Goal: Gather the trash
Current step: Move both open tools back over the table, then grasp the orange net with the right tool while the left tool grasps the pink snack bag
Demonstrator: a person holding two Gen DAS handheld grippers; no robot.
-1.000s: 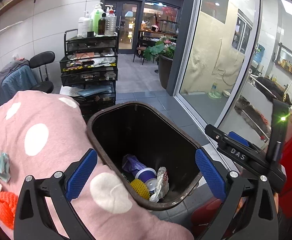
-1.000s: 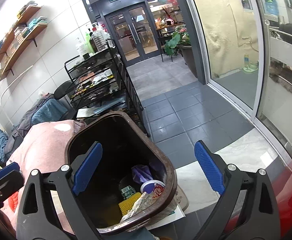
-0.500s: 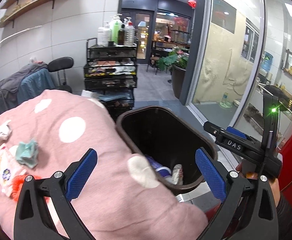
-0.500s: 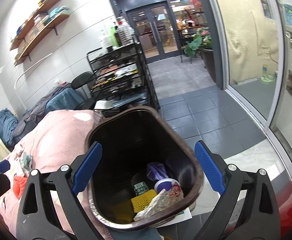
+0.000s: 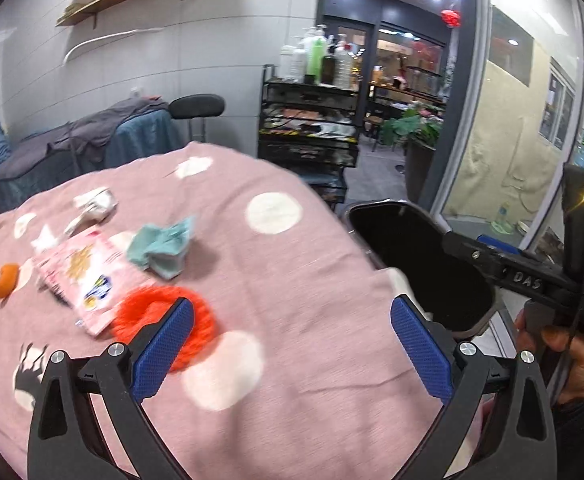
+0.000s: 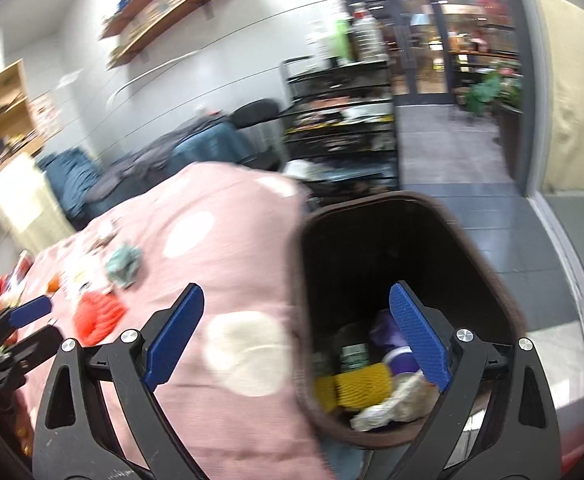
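Observation:
My left gripper (image 5: 292,344) is open and empty above a pink polka-dot cloth (image 5: 292,264). On the cloth lie an orange-red mesh piece (image 5: 164,312), a pink wrapper (image 5: 84,272), a teal crumpled tissue (image 5: 160,246), a white crumpled piece (image 5: 94,202) and a small orange scrap (image 5: 6,280). The dark trash bin (image 5: 424,264) stands at the cloth's right edge. My right gripper (image 6: 296,336) is open and empty over the bin's rim (image 6: 304,240); the bin holds yellow mesh (image 6: 356,390), a purple item (image 6: 392,340) and crumpled foil (image 6: 392,404).
A black wire rack (image 5: 312,120) with bottles stands behind the cloth. A stool (image 5: 196,108) and a cloth-covered bed (image 5: 72,148) are at the back left. Glass doors (image 5: 532,120) and tiled floor (image 6: 472,184) lie to the right.
Both grippers have swung left, away from the bin and toward the cloth. The trash on the cloth has come into the left view. Both stayed open.

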